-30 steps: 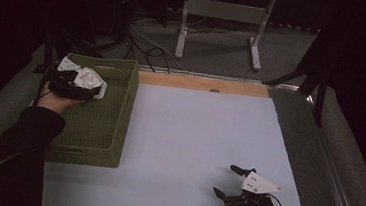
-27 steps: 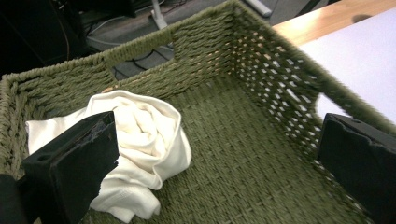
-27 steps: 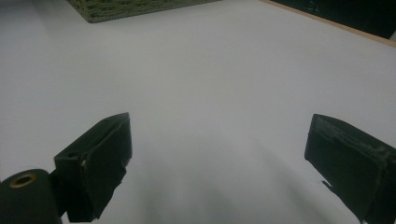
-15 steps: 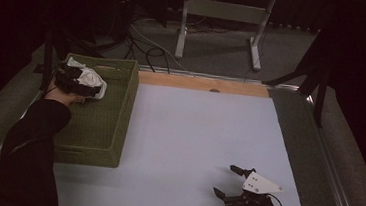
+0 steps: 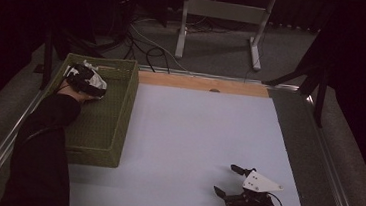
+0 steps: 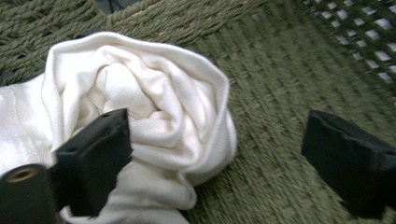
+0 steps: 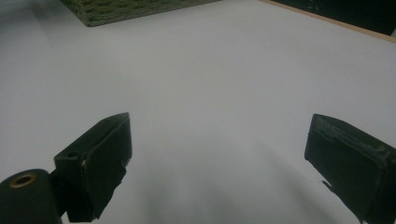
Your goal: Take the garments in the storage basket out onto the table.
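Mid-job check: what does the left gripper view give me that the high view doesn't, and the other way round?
Left gripper view alone: the rolled folds of the white cloth up close, the left gripper with jaws wide apart, one jaw against the cloth, and the basket's woven floor.
High view alone: the right gripper open over the white table, the person's dark sleeve, and the stand and cables on the floor beyond.
Both: the cloth lying in the green basket, with the left gripper at it.
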The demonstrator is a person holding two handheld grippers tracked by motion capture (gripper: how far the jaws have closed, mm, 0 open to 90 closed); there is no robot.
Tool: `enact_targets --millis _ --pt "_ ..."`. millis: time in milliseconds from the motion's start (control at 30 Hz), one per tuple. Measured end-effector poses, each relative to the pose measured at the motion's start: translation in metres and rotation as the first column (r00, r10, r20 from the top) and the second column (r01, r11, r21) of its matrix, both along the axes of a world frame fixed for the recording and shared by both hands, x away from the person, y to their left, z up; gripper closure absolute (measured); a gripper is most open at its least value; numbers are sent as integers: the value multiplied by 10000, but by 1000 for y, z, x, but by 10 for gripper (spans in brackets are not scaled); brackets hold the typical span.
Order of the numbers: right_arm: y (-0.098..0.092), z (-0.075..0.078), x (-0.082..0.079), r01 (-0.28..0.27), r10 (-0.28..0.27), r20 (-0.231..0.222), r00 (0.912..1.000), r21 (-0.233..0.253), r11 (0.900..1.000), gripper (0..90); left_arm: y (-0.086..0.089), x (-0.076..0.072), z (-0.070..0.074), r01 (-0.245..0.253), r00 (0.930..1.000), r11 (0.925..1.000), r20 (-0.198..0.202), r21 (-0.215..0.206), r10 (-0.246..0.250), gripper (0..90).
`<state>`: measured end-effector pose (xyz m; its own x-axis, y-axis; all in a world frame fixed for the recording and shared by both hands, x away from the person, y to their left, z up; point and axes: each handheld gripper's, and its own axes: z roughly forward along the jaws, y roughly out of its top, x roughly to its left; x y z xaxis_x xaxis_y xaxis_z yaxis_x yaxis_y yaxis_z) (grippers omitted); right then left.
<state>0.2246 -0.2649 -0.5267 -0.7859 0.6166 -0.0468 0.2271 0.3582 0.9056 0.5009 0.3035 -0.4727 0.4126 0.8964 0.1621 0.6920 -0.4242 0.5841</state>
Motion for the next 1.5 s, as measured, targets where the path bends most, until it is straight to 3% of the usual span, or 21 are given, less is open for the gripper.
enact_targets --millis 200,267,400,533,600,733,1033,1300,1500 --pt "-1 -2 2 18 -18 -30 10000 61 10000 75 0 9 -14 -285 9991 9963 -280 806 309 209" --pt "-1 -2 2 51 -50 -63 10000 61 10000 75 -1 10 -17 -309 9986 9876 -376 1536 370 302" --pt "-1 -2 2 63 -63 -78 9999 39 10000 75 -5 12 -19 -161 9983 9738 -504 2270 282 456" --pt "-1 -1 1 102 -102 -4 9999 -12 9999 75 -5 11 -16 -268 9976 9785 -578 2047 394 723" --pt "-1 -1 1 107 -107 -4 9999 -6 9999 75 -5 9 -13 -162 9976 9780 -628 2079 299 766" --pt "-1 -2 2 111 -111 18 9999 17 9999 75 -2 3 -6 -11 9974 9822 -702 1878 145 784" --pt "-1 0 0 177 -177 104 9998 -25 9998 75 6 -18 18 233 9989 9965 -419 797 -200 796" --pt "-2 1 0 185 -185 176 9997 26 9998 76 9 -38 35 622 9971 9979 -438 161 -615 797" --pt "-2 2 0 221 -222 151 9996 63 9997 76 10 -54 51 841 9964 9958 -15 -361 -842 797"
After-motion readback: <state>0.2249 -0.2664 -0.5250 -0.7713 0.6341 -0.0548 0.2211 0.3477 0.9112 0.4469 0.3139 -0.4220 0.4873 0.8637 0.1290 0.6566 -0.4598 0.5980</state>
